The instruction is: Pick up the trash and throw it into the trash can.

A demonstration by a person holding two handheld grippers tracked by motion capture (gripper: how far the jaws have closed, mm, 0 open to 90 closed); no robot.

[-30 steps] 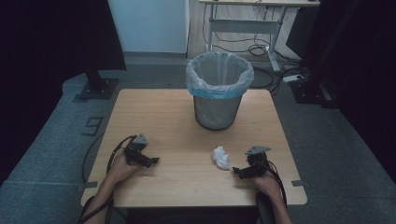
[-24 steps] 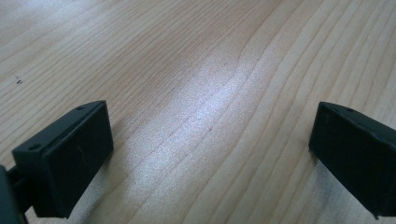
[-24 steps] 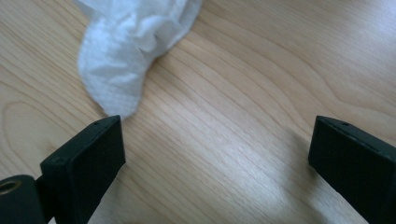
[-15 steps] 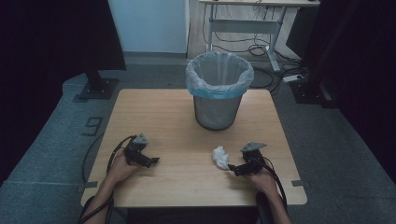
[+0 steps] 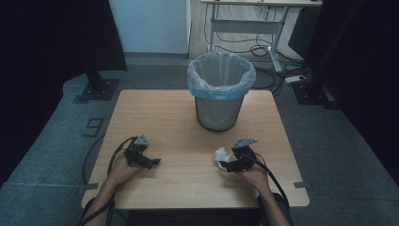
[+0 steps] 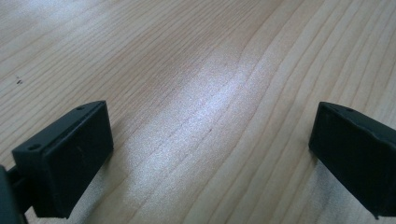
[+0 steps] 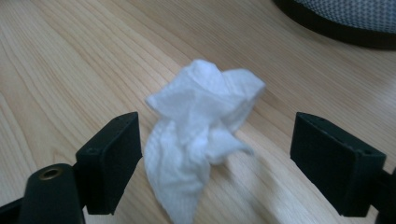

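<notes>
Early stage, grasp not made yet. The crumpled white paper tissue [image 7: 203, 135] lies on the light wooden table [image 5: 179, 117], near-right area, in front of the grey mesh waste bin with a pale blue plastic liner [image 5: 220, 92]. The right gripper [image 5: 225, 165] has its jaws spread wide around the tissue: in the right gripper view one jaw is touching or nearly touching the tissue's left edge, the other stands clear on the right side, tissue sits between them and a bit ahead. Nothing pinched. The left gripper [image 6: 210, 154] is parked on the near-left part of the table, jaws wide, only bare wood between them, holding nothing.

Judged left to do: close on the tissue, lift, carry it far to the bin, drop in. None of that is done; tissue is flat on the table, well apart from the bin.

Hard to see: in the high view the tissue [image 5: 220, 155] is small and partly covered by the right gripper, so contact can't be read there. Bin is cut off at the top edge of the right gripper view, just its base rim [image 7: 336, 23] shows. Bin's inside is too dim to tell if anything's in it.
</notes>
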